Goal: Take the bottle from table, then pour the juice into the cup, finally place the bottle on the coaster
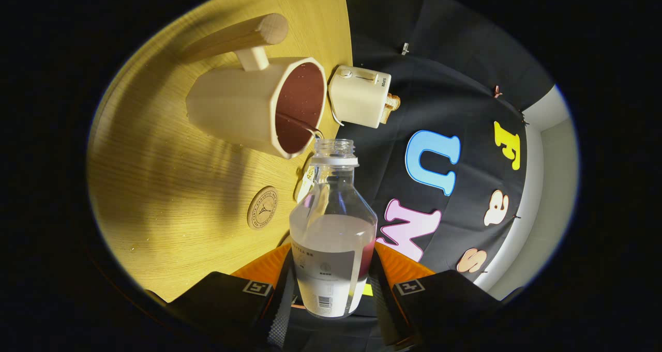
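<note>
Here the clear plastic bottle with a pale label (332, 238) is held tilted, and it serves as the landmark for everything else. Nearest of all, the gripper (331, 285) is closed around the bottle's lower body, one finger pressed to each side, so that the bottle can be swung without slipping. The neck is kept uncapped and pointed away from the fingers, and liquid is seen gathered in the lower half of the bottle.

Just beyond the bottle's mouth, the cream faceted cup with a wooden handle (258, 101) is met by a thin stream that runs from the mouth over its rim; the cup's dark red interior is turned toward the mouth because the whole view is rolled with the pour. Beside the bottle's shoulder, on the pale wooden tabletop (170, 186), the small round wooden coaster (262, 208) is left bare, presumably kept free for the bottle once pouring is done. Farther off, past the cup, a small white toaster-like appliance (359, 95) is set at the table's far edge.

The pour is judged to be under way.
</note>
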Demonstrator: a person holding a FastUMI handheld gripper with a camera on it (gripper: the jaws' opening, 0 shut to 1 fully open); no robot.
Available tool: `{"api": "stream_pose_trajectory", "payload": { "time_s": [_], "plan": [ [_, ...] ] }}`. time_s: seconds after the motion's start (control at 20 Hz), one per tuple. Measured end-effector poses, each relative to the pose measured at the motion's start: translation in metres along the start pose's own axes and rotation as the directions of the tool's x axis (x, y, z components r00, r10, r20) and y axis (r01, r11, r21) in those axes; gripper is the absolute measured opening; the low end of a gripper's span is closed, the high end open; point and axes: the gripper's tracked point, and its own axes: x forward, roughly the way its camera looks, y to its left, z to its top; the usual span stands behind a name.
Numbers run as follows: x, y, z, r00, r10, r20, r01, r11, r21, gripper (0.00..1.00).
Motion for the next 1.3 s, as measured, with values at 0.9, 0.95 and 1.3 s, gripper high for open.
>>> {"api": "stream_pose_trajectory", "payload": {
  "time_s": [0.9,0.95,1.3],
  "plan": [
    [-0.0015,-0.0084,0.0007,0.999,-0.036,0.028,0.038,0.996,-0.083,0.71],
    [-0.0014,-0.0090,0.0004,0.999,-0.036,0.027,0.039,0.996,-0.086,0.71],
    [0.0018,-0.0105,-0.0028,0.999,-0.034,0.018,0.036,0.993,-0.110,0.71]
  ]
}}
